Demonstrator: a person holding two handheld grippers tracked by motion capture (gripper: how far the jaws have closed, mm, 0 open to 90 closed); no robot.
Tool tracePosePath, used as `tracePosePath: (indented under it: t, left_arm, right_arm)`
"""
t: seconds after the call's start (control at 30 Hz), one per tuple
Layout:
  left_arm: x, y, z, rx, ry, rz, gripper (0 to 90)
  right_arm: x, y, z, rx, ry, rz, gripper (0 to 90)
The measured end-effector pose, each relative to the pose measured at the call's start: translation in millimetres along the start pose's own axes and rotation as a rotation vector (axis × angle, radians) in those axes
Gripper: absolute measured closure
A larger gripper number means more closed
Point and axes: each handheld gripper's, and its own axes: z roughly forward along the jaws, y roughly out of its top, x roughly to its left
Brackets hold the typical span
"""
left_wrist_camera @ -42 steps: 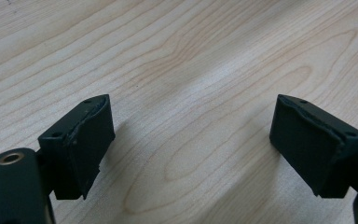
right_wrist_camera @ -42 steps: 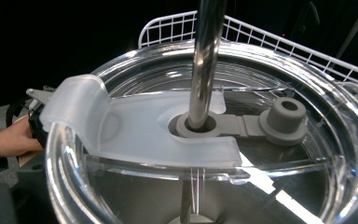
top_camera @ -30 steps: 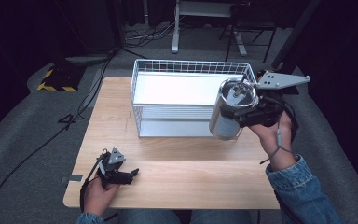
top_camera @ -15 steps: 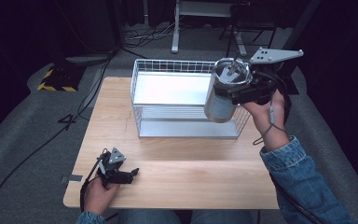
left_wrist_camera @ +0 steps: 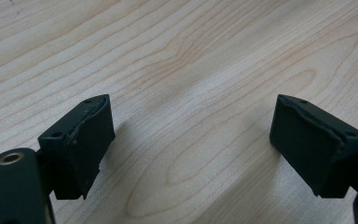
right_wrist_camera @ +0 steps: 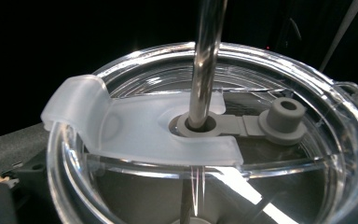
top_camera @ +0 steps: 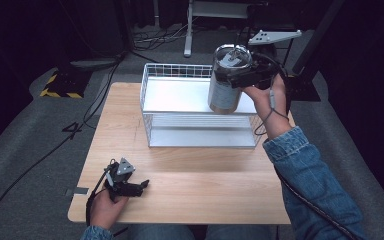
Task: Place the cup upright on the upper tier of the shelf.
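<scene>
A steel tumbler [top_camera: 224, 89] with a clear lid [right_wrist_camera: 168, 135] and a metal straw [right_wrist_camera: 207, 60] hangs tilted in the air over the right part of a white wire basket [top_camera: 200, 145]. My right gripper [top_camera: 241, 78] is shut on the tumbler near its top rim, reaching in from the right. In the right gripper view the lid is very close, with the straw rising through its centre hole. My left gripper [top_camera: 142, 186] rests low at the table's near left corner. In the left gripper view its fingers [left_wrist_camera: 81, 144] stand wide apart over bare wood, open with nothing between them.
The wooden table [top_camera: 205, 190] has free room in front of the basket. The basket's white floor [top_camera: 175, 95] holds nothing visible. A desk frame [top_camera: 190, 30] and cables [top_camera: 95, 107] lie on the dark floor beyond the table.
My right hand has carried the tumbler leftward and a little up, from the basket's right edge to above its right part. The left gripper has stayed in place.
</scene>
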Motion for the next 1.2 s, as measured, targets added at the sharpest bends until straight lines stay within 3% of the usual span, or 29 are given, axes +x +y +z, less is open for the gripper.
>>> tracePosePath:
  t: [0.4, 0.77, 1.2]
  left_arm:
    - [0.2, 0.2, -0.1, 0.002, -0.001, 0.001, 14.2]
    - [0.1, 0.2, 0.0, 0.001, -0.001, 0.000, 14.2]
    - [0.2, 0.1, 0.0, 0.001, -0.001, 0.001, 14.2]
  right_arm:
    - [-17.8, 3.7, 29.8, 0.007, -0.031, 0.021, 3.6]
    - [-19.4, 0.8, 52.0, 0.029, -0.042, 0.028, 3.6]
    - [-29.4, -10.4, 60.9, 0.036, -0.052, 0.061, 3.5]
